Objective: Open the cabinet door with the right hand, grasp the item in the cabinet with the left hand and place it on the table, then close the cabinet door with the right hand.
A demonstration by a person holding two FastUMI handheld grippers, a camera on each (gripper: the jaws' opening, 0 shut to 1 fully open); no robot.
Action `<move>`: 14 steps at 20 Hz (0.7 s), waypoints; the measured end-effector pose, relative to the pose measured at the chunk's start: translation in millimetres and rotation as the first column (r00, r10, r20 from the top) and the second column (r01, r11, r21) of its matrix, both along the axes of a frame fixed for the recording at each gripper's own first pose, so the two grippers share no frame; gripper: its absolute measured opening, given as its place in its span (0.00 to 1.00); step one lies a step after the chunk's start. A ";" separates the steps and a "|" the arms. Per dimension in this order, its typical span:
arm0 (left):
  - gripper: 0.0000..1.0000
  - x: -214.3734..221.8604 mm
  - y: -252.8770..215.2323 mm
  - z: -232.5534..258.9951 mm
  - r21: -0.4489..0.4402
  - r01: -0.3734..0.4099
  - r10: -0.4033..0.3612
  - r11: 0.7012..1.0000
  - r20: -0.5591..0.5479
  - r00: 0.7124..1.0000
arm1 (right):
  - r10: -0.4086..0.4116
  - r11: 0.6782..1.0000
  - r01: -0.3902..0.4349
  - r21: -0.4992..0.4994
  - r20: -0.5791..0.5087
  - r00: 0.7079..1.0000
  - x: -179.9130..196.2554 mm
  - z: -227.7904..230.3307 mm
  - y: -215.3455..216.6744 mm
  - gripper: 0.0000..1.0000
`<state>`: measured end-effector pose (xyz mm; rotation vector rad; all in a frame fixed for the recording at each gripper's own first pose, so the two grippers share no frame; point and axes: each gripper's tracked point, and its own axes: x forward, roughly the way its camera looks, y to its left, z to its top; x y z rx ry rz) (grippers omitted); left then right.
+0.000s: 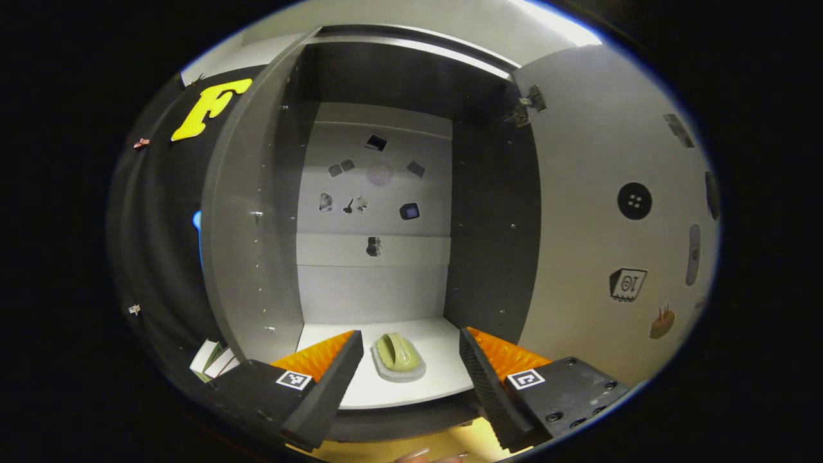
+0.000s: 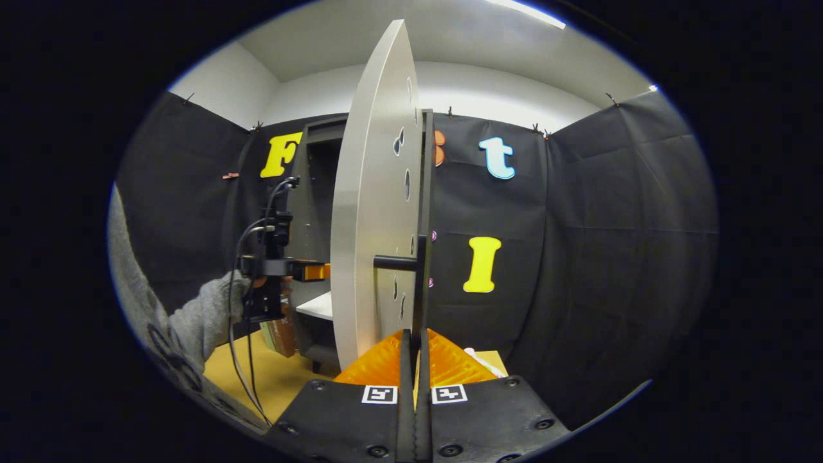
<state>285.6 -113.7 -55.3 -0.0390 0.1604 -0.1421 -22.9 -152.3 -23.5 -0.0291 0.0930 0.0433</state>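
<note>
Held the cabinet door (image 2: 373, 212) open, right hand-held gripper (image 2: 415, 360) clenched on its edge. Aimed the left hand-held gripper (image 1: 408, 360), released, at the green item (image 1: 398, 355) on the cabinet shelf (image 1: 437, 376); needed to advance, then clench.

No plain words or brand names can be read. The left gripper (image 1: 409, 334) carries two small square coded markers, blocky patterns rather than letters. One marker (image 1: 294, 379) sits at the base of its left finger and another (image 1: 526, 379) at the base of its right finger. The right gripper (image 2: 415, 334) bears a like pair of markers (image 2: 379, 394), side by side at the base of its fingers. On the inner face of the open cabinet door (image 1: 598, 193), at the right, a small tilted sticker (image 1: 628, 284) shows a few characters, too distorted to read with certainty. Small picture stickers (image 1: 409, 211) on the cabinet's far wall are too small to make out any writing.
</note>
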 end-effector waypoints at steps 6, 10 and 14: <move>0.94 63.9 3.0 -10.5 0.013 -0.028 0.029 1.000 -0.115 0.993 | -0.073 0.997 0.074 -0.010 0.087 0.994 -26.2 16.3 -54.1 0.57; 0.92 100.0 -5.6 -32.0 0.073 -0.020 0.036 0.997 -0.225 0.974 | -0.268 0.963 0.264 0.053 0.093 0.959 -29.7 10.4 -118.7 0.93; 0.90 129.5 -19.1 -59.1 -0.019 -0.020 0.011 1.000 -0.363 0.932 | -0.377 0.926 0.374 0.056 0.043 0.925 -34.5 -6.2 -157.8 0.94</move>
